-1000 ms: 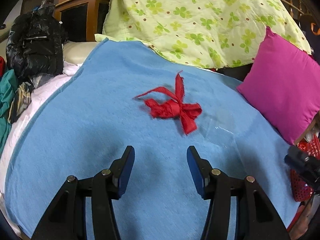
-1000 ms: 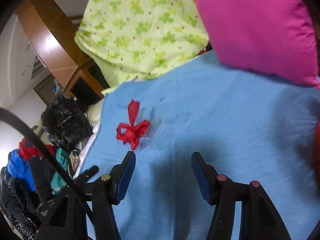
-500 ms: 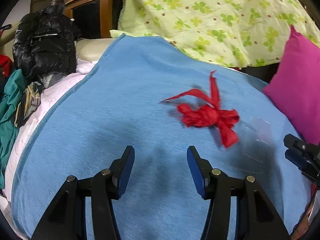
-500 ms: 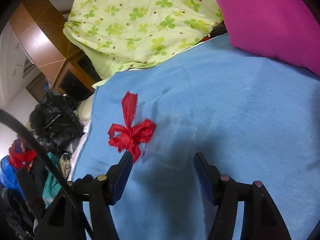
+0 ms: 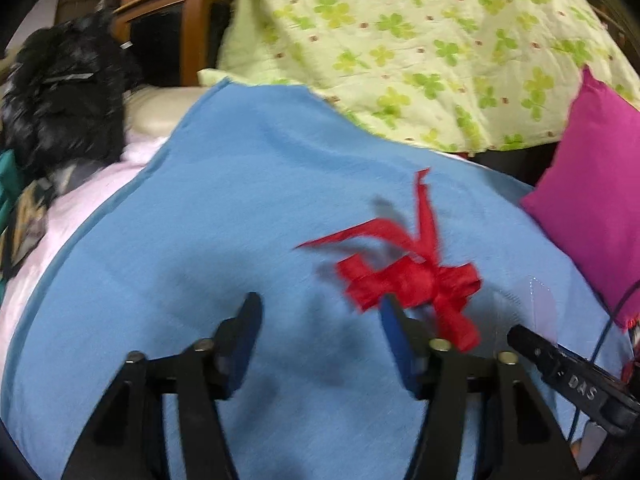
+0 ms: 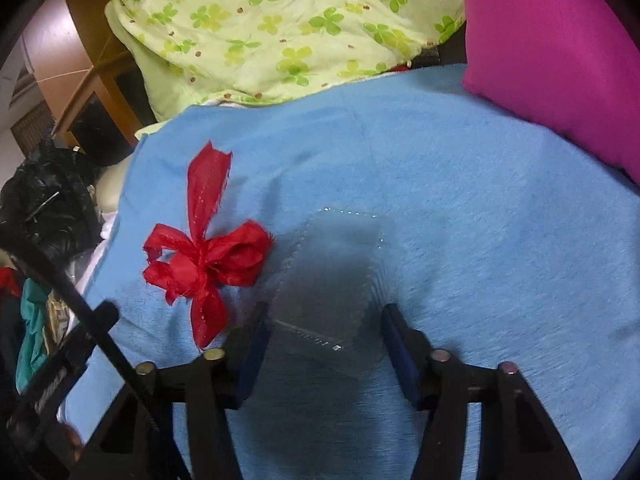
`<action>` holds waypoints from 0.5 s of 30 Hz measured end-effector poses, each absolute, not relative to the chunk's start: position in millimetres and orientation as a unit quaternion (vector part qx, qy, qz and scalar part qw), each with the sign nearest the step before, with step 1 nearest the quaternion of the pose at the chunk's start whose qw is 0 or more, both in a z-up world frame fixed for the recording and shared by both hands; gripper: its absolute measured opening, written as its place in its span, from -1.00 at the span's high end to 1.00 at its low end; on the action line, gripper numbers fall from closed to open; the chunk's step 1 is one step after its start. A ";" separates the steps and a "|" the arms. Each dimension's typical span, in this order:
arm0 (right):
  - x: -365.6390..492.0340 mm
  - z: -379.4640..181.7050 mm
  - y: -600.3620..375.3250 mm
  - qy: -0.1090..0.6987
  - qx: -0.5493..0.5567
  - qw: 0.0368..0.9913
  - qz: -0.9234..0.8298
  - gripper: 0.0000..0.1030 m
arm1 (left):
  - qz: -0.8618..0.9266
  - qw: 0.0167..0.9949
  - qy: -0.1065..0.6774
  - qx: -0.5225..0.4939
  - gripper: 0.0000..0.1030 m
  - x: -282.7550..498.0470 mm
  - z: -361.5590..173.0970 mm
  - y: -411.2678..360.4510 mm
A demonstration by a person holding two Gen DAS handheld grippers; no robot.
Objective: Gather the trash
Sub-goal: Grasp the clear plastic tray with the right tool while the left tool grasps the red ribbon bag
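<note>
A red ribbon bow (image 5: 416, 276) lies on the blue blanket (image 5: 224, 208); it also shows in the right wrist view (image 6: 204, 256). My left gripper (image 5: 320, 312) is open, its right finger just below the bow. A clear plastic wrapper (image 6: 328, 276) lies flat on the blanket (image 6: 480, 216) to the right of the bow; its edge shows faintly in the left wrist view (image 5: 540, 296). My right gripper (image 6: 324, 324) is open, its fingers on either side of the wrapper's near edge. The right gripper's tip (image 5: 568, 376) shows in the left wrist view.
A magenta pillow (image 5: 596, 216) stands at the right, also in the right wrist view (image 6: 552, 48). A green flowered quilt (image 5: 420, 40) is piled behind. A black bag (image 5: 64, 96) and clothes lie off the bed's left side, beside a wooden cabinet (image 5: 168, 32).
Both grippers have moved forward and down. The bow now lies by the left gripper's right finger, and the clear wrapper now lies between the right gripper's fingers.
</note>
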State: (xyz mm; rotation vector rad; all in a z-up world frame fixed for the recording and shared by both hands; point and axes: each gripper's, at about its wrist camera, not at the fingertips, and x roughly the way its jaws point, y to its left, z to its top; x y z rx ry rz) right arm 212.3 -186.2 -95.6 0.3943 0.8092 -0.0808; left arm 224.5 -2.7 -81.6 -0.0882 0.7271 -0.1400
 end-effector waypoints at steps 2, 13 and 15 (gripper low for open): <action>204.9 -89.8 -194.1 0.384 0.196 0.902 -0.032 -0.05 | -0.085 0.932 0.351 -0.036 -0.39 229.6 -80.9 -15.0; 174.6 -74.5 -229.0 0.373 0.217 0.902 -0.014 -0.01 | -0.135 0.913 0.383 -0.045 -0.46 269.8 -96.6 -53.9; 169.1 -72.1 -232.9 0.373 0.215 0.903 -0.010 -0.01 | -0.138 0.906 0.397 -0.040 -0.46 274.3 -103.0 -55.8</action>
